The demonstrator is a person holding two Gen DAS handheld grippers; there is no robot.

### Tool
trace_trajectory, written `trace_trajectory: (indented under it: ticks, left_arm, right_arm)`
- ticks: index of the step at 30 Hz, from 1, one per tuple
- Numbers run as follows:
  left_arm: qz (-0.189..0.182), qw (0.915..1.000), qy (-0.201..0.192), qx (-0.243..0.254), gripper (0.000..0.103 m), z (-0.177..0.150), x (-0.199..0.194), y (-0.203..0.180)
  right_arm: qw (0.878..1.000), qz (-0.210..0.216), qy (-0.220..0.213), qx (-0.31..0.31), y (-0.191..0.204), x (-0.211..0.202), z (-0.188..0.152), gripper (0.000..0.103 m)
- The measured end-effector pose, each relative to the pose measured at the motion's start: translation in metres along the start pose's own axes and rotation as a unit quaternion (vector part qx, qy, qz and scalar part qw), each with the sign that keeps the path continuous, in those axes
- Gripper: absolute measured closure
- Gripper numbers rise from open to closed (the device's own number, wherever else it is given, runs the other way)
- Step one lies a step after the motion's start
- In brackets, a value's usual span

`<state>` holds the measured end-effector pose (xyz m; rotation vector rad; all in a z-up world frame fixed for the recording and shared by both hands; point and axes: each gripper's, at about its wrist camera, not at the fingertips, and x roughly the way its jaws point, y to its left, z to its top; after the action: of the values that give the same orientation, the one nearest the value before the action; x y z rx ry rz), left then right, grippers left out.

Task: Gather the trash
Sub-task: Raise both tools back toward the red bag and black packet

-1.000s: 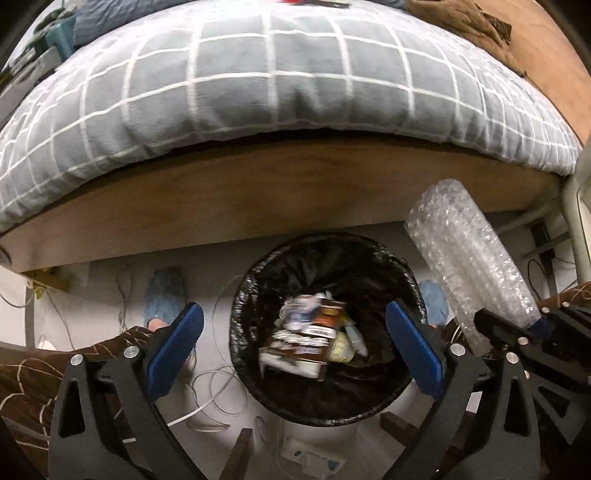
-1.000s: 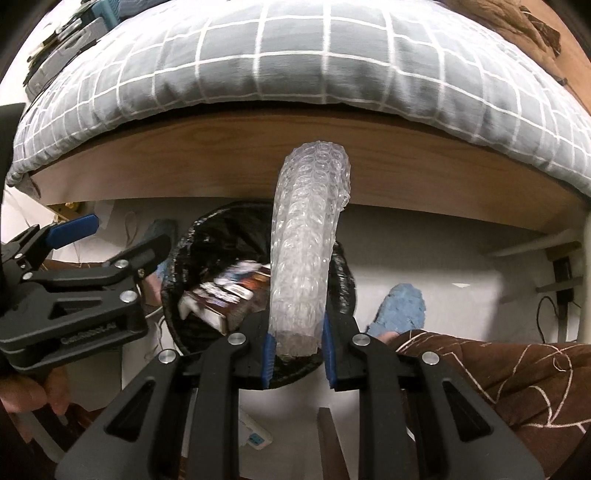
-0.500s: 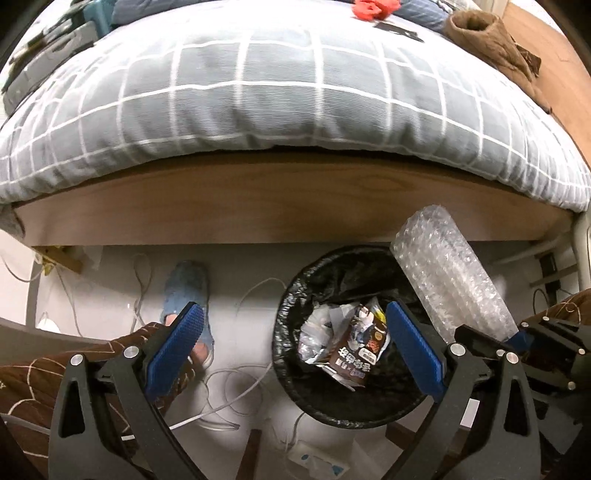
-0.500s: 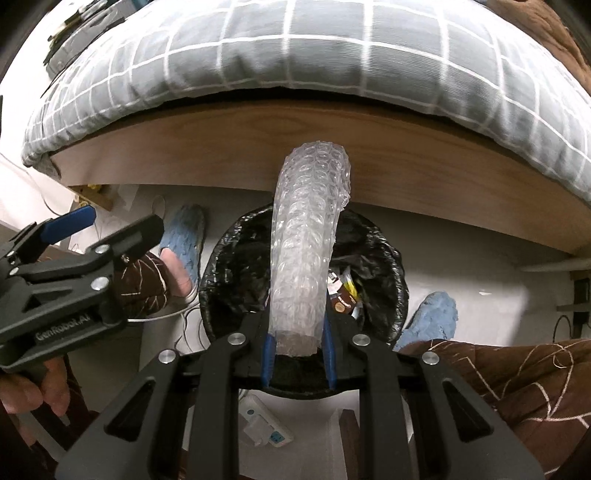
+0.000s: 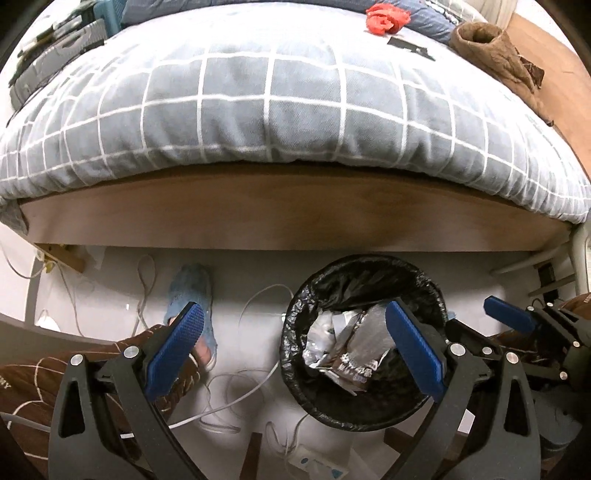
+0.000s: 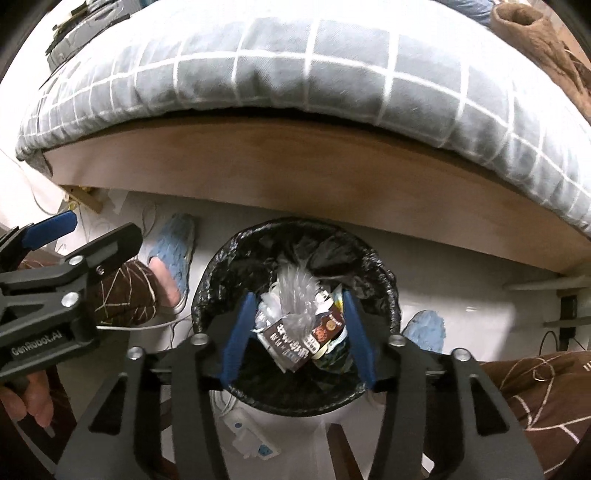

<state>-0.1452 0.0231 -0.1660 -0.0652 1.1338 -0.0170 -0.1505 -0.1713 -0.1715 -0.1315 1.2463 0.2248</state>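
1. The right gripper (image 6: 297,328) hangs directly above the trash bin (image 6: 391,295), pointing steeply down, and its jaws have just been opening; they stand partly apart with nothing pressed between the blue pads.
2. The bubble wrap (image 6: 297,295) is out of the grip and sits inside the bin, a crumpled clear bundle resting on top of the other rubbish.
3. Under and beside it lie a dark printed wrapper (image 6: 291,345) and some pale crumpled packaging, all within the black liner.
4. The left gripper (image 5: 295,350) holds off to the side, jaws spread wide and empty; its right pad overlaps the bin's rim in the left wrist view, its left pad hangs over a foot in a blue slipper (image 5: 190,291).
5. The bin stands on the pale floor just in front of the wooden bed frame (image 5: 295,214), under the overhang of a grey checked duvet (image 5: 280,107).
6. White cables (image 5: 236,391) trail across the floor left of the bin, and a white power strip (image 6: 247,435) lies near its lower edge.
7. On the bed, far back, sits a red crumpled item (image 5: 386,18).
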Motion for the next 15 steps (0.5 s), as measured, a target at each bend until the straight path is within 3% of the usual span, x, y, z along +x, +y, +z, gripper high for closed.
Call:
trace_trajectory:
  ticks: [12,15]
  left_arm:
    - [-0.007,0.9989,-0.044,0.014,0.006,0.015,-0.032,-0.017]
    - [-0.006,0.9983,-0.053,0.023,0.006,0.020,-0.038,-0.025]
  right_arm:
    - [0.994,-0.054,-0.092,0.032,-0.035,-0.055,0.014,0.013]
    - [0.989,-0.063,-0.121,0.048,-0.048,-0.072,0.020,0.009]
